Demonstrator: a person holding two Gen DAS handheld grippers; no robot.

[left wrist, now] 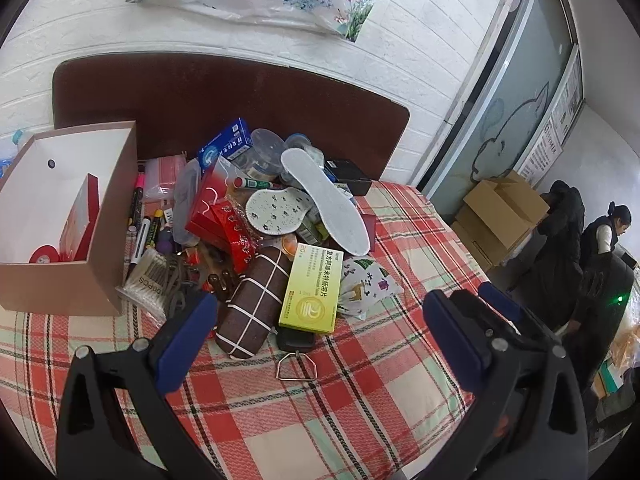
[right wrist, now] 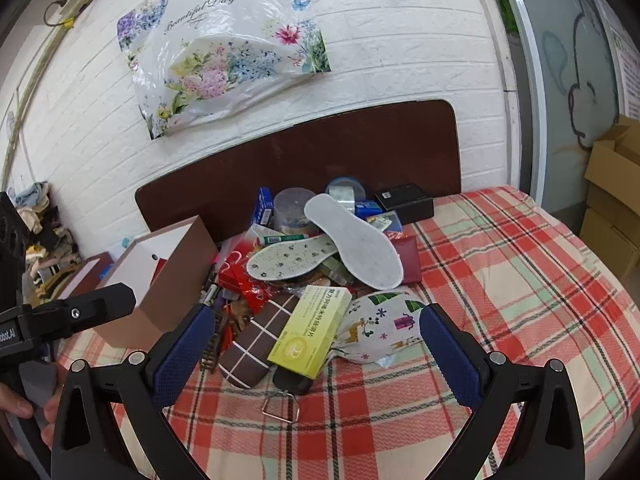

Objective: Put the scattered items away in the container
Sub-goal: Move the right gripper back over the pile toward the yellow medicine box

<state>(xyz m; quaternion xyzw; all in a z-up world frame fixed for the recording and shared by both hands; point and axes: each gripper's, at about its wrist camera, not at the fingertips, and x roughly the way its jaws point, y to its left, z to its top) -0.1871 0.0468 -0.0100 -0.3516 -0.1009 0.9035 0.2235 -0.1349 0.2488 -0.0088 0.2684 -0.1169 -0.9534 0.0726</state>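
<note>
A jumbled pile (left wrist: pixel 260 232) of insoles, red packets, markers, a yellow medicine box (left wrist: pixel 314 292) and a brown checked pouch (left wrist: pixel 254 304) lay beside an open cardboard box (left wrist: pixel 68 216) with white inner walls. Both the left gripper (left wrist: pixel 316 336) and right gripper (right wrist: pixel 310 354) hovered wide open and empty, the pile at twelve o'clock and the box at ten. Everything rested on a red plaid bedspread (right wrist: pixel 500 272) before a dark headboard (right wrist: pixel 320 152) and white brick wall (right wrist: pixel 400 40).
</note>
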